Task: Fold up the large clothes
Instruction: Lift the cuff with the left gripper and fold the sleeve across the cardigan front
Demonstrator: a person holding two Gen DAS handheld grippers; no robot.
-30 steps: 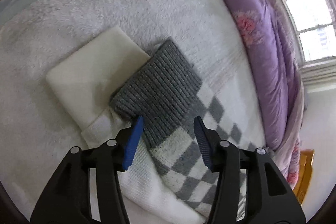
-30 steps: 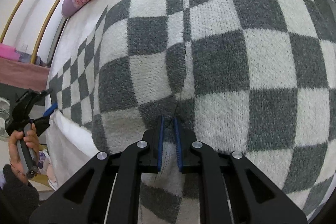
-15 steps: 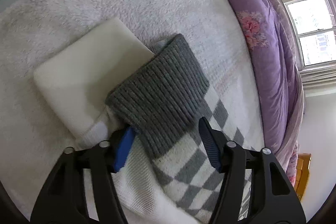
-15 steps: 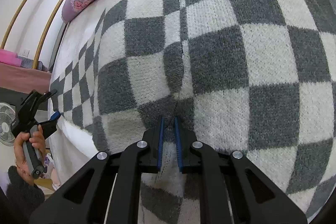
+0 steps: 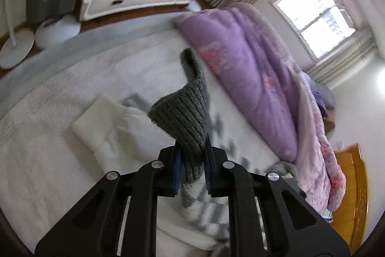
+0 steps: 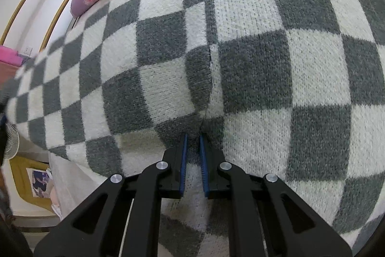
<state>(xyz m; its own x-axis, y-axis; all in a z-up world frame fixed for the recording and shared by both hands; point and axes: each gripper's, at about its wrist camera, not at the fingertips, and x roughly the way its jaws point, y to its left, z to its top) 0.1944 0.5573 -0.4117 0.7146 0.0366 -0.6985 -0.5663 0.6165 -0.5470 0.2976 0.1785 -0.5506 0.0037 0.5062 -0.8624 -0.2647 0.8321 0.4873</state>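
Observation:
A grey-and-white checkered knit sweater [image 6: 252,59] fills the right wrist view, spread on the bed. My right gripper [image 6: 192,136] is shut on a fold of it at its middle seam. In the left wrist view my left gripper [image 5: 192,148] is shut on the sweater's grey ribbed cuff [image 5: 185,117] and holds it lifted above the bed, the sleeve [image 5: 204,204] trailing down behind the fingers. The cuff stands upright and curls over at the top.
A folded cream garment [image 5: 101,119] lies on the white fluffy bedcover [image 5: 48,160] left of the cuff. A purple floral quilt [image 5: 259,88] is bunched along the right side. White lamp bases [image 5: 36,37] and a bench stand beyond the bed's far edge.
My left gripper closed on the grey cuff and lifted it off the bed, tilting the view upward. My right gripper stayed shut on the sweater, which has shifted slightly.

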